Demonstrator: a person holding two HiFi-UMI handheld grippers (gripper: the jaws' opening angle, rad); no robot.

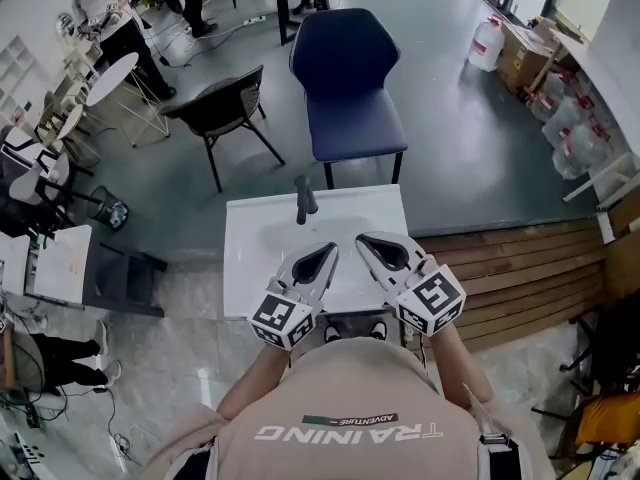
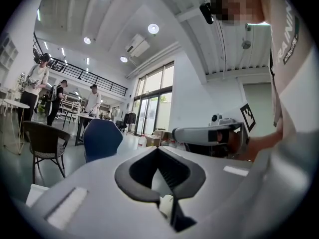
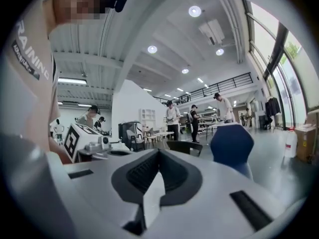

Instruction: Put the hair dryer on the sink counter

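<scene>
A dark grey object that looks like the hair dryer (image 1: 305,200) rests at the far edge of the white sink counter (image 1: 250,268), with no gripper touching it. My left gripper (image 1: 322,258) and right gripper (image 1: 375,246) hover side by side over the counter's near half, pointing level toward the far edge. Seen from the left gripper view, my left gripper (image 2: 158,151) has its tips together with nothing between them, and the right gripper (image 2: 209,133) shows beside it. My right gripper (image 3: 158,153) is likewise shut and empty in its own view.
A blue chair (image 1: 348,78) stands just beyond the counter and a dark chair (image 1: 222,108) to its left. Wooden steps (image 1: 520,268) lie to the right. Boxes and water jugs (image 1: 520,53) line the far right wall. People stand at tables (image 1: 110,18) at the far left.
</scene>
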